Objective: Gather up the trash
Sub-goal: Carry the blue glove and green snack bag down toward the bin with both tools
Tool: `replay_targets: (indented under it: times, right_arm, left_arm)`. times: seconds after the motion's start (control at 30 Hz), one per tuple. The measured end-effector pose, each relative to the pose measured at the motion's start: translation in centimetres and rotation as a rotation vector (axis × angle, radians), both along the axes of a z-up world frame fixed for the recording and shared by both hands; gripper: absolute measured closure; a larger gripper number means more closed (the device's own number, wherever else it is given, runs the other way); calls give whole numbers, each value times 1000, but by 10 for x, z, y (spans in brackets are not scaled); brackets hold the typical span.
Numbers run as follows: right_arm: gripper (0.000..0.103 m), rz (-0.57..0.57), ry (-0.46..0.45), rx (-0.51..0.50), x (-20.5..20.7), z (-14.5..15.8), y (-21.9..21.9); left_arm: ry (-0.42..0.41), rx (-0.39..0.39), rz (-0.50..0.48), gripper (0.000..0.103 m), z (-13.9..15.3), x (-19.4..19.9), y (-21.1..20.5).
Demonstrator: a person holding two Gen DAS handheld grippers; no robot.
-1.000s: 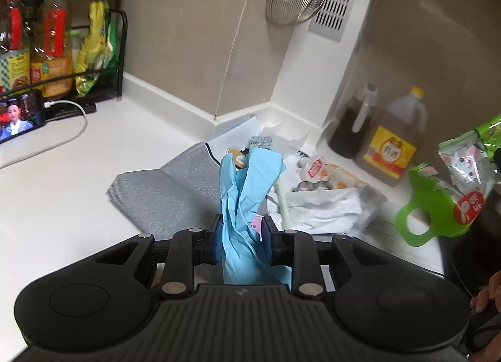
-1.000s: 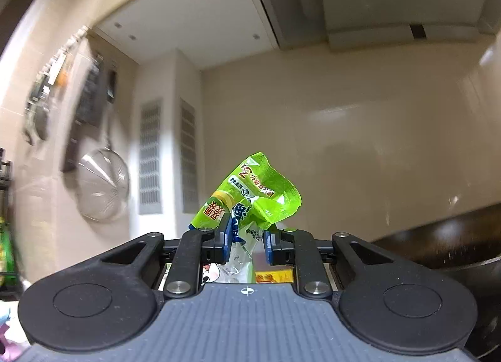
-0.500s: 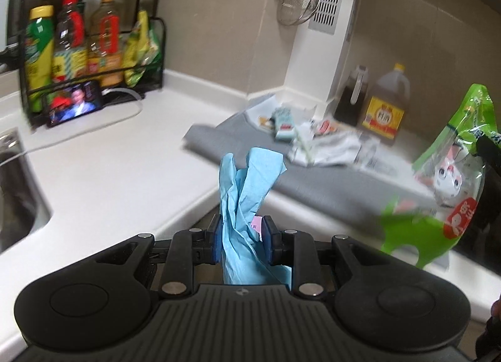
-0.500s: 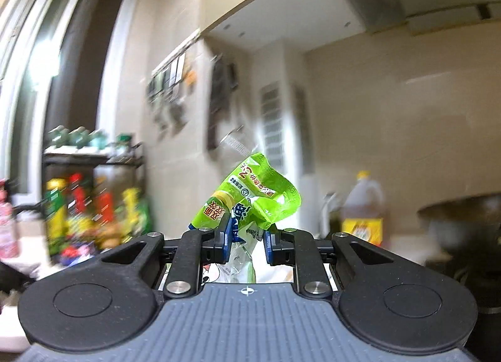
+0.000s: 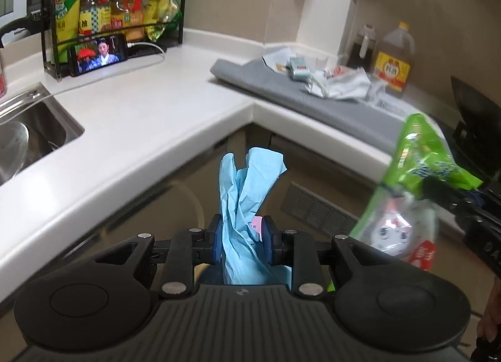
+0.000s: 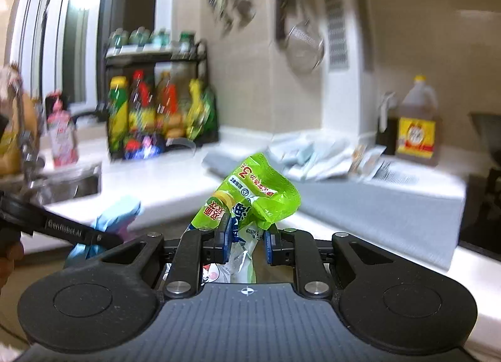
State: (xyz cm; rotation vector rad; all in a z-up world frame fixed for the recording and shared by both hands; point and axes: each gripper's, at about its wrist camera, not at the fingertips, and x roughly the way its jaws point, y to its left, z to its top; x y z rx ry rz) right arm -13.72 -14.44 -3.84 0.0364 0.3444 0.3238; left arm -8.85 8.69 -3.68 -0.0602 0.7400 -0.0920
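My left gripper (image 5: pixel 242 236) is shut on a crumpled light blue glove (image 5: pixel 247 186) that sticks up between its pads, held out in front of the counter's inner corner. My right gripper (image 6: pixel 247 243) is shut on a green plastic snack bag (image 6: pixel 256 193); in the left wrist view that bag (image 5: pixel 413 180) hangs at the right edge. The blue glove (image 6: pixel 116 214) and the left gripper's arm show at the left of the right wrist view. More trash, white wrappers and a small box (image 5: pixel 332 77), lies on a grey mat (image 5: pixel 300 99) on the counter.
An L-shaped white counter (image 5: pixel 156 111) has a steel sink (image 5: pixel 28 139) at left. A black rack of bottles (image 5: pixel 116 11) and a phone (image 5: pixel 97 55) stand at the back. An oil jug (image 5: pixel 394 61) and a dark bottle (image 5: pixel 363 45) stand by the wall. Cabinet fronts (image 5: pixel 319 205) lie below.
Both grippers have pulled back from the counter and sunk, each keeping its load. The right gripper has swung from pointing up at the ceiling to looking level along the counter.
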Motion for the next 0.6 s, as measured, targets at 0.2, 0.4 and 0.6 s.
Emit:
replay_targets:
  times: [0.2,0.4,0.6]
  right_arm:
    - [81,22,37,-56,6,-14,14]
    - [81,28,78,-81,13,-25,20]
    - [81,35,96,-94,17,-29,23]
  left_arm:
    - [49,-3,-5,75,-16,-1,3]
    - [76,-10,-6,75,-23,5,6]
    - [90,-14,-11,75,-27,7,6]
